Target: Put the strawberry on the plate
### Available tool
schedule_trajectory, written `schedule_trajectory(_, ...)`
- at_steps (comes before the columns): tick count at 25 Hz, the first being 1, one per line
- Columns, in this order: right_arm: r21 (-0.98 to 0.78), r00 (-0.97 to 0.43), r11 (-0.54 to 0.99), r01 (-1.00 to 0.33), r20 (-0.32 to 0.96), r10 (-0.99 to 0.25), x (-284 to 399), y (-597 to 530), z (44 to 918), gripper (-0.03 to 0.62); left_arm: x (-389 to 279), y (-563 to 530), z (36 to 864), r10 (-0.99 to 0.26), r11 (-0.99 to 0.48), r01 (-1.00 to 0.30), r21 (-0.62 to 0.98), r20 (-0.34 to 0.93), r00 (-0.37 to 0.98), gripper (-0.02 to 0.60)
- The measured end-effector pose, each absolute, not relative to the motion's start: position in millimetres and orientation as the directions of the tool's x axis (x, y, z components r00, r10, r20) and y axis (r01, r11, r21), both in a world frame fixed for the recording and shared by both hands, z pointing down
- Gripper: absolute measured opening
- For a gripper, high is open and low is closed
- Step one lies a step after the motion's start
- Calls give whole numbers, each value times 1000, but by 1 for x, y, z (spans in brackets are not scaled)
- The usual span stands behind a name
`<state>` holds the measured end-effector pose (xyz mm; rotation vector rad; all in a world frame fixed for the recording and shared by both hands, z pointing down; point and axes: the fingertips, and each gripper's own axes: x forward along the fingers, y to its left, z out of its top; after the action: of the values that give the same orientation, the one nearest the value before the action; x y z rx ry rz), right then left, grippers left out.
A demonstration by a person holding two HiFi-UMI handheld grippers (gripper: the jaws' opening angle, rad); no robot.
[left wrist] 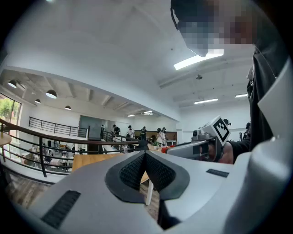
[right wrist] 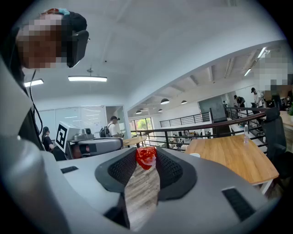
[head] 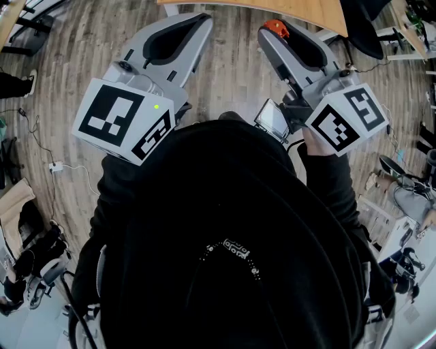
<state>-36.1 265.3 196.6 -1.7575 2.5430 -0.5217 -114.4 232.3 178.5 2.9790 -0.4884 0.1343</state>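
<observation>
Wooden planks make up the one floor (head: 82, 54) underfoot, and one light wooden table (head: 300, 10) stands just ahead of the person, whose black top (head: 225, 225) fills the middle of the head view. Two grey grippers are held out in front, side by side and roughly level, each carrying one cube with black-and-white square markers: the left cube (head: 126, 119) and the right cube (head: 347, 116), two in all. The left gripper (left wrist: 144, 155) has its dark ribbed pads meeting at the tips, with nothing between them. The right gripper (right wrist: 147, 161) has its pads set a little apart, pinching the single red strawberry (right wrist: 146, 156) at their tips. That strawberry is up in the air over the floor, near the table's edge.
</observation>
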Motion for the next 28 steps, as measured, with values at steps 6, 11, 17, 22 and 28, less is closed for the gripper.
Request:
schedule_trajectory(6,-252,-365,320,-913,156,-918,-32,264,189,144,-105,245,182,-279,-959,-282,14,126,952,3)
schedule_trajectory(11,-243,-340,296,-924,168,-925,-4,266,192,144,-85,241,184,-237,-967,-246,68,118,964,3)
schedule_trajectory(17,-305,-342,284,-909,158,-926,49,272,185,144,-42,235,174,-277,-957,-287,52,141,950,3)
schedule_trajectory(22,-388,-422,348,-853,123,-898,67,280,176,144,-17,238,181,-240,-954,-260,148,144,960,3)
schedule_trajectory(28,-466,-469,374,-802,103,-877,83,293,193,144,21,250,206,-153,-938,-194,289,158,976,3)
